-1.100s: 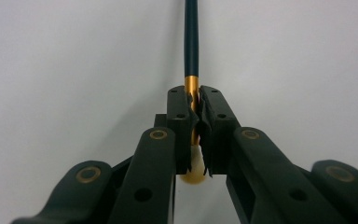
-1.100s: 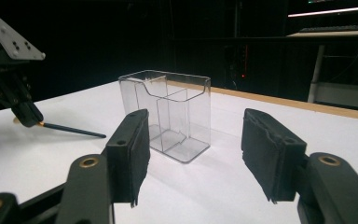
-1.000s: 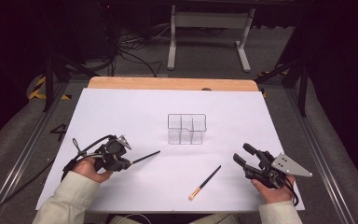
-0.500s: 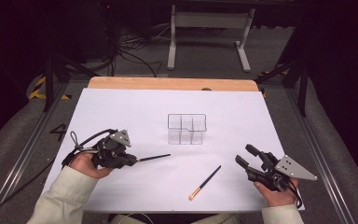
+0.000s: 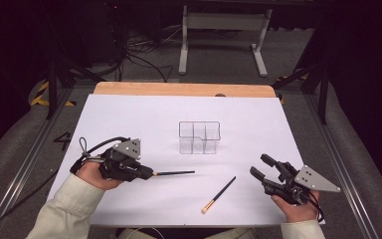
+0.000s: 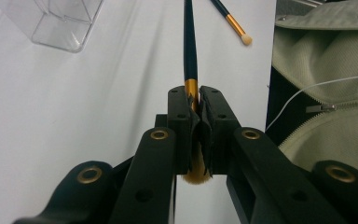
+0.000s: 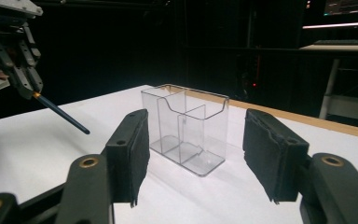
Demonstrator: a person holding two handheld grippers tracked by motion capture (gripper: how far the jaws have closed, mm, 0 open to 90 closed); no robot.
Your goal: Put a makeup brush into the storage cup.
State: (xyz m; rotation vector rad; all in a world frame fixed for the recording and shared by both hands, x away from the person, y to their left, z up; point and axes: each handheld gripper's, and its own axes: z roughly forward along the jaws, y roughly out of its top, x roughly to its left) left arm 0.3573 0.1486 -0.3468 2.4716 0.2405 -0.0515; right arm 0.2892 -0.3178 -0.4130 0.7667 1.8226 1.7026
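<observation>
Left gripper (image 5: 146, 173) sits at about 8 o'clock on the desk (image 5: 129, 119), jaws clamped tight on a black-handled makeup brush (image 5: 174, 173). The left gripper view shows the pads pinching it at the gold ferrule, tan bristles poking out behind the jaws, handle running straight ahead. In the high view that handle points toward 3 o'clock, roughly level, its tip short of the clear organizer (image 5: 199, 138); shadow under it, so it looks clear of the white sheet. Second brush (image 5: 219, 194) lies flat on the desk at about 6 o'clock, pale tip toward the person, dark handle angled up toward 1 o'clock; it sits between the two grippers and neither touches it. Right gripper (image 5: 263, 169) at about 4 o'clock, jaws parted a fair way, nothing between the pads. Right gripper view looks through that gap at the organizer, which stands upright near desk centre, three compartments visible, all bare. Left gripper and its brush show at upper left in that view.
</observation>
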